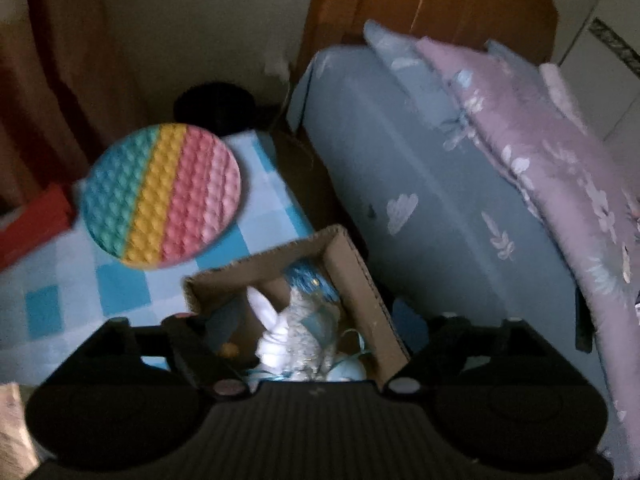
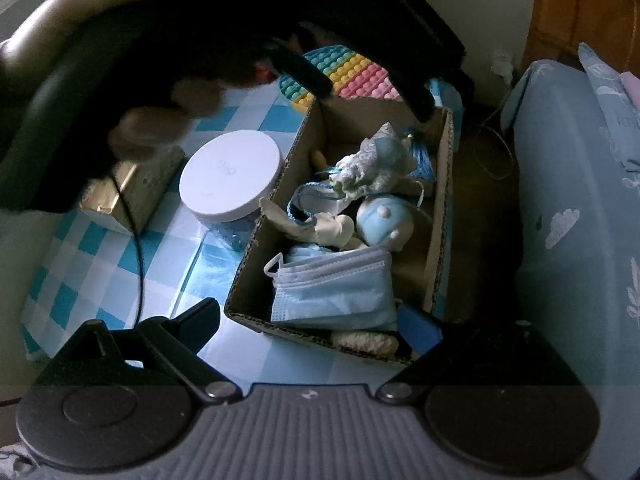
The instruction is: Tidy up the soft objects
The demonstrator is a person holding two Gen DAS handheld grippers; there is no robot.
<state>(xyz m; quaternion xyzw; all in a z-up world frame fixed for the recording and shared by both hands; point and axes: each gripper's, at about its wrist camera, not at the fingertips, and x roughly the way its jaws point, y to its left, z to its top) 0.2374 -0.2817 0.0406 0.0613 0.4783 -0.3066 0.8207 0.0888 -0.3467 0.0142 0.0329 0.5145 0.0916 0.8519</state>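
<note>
The cardboard box (image 2: 438, 216) sits at the centre of the right wrist view, on the blue-and-white checked tablecloth (image 2: 100, 264), and only this view shows its full load: a blue face mask (image 2: 336, 292) at the near end, a pale blue plush toy (image 2: 380, 224) beyond it. To the left of the box stand a white round lid (image 2: 228, 172) and a gold packet (image 2: 132, 188). The right gripper (image 2: 316, 320) is released, fingers spread wide at the box's near end, nothing between them. At the top of the frame the left gripper (image 2: 372, 94) hangs over the far rim, jaws apart and empty.

The left wrist view shows the whole rainbow pop-it disc (image 1: 162, 196) at upper left, and the flowered pillows (image 1: 532, 152) at right.
</note>
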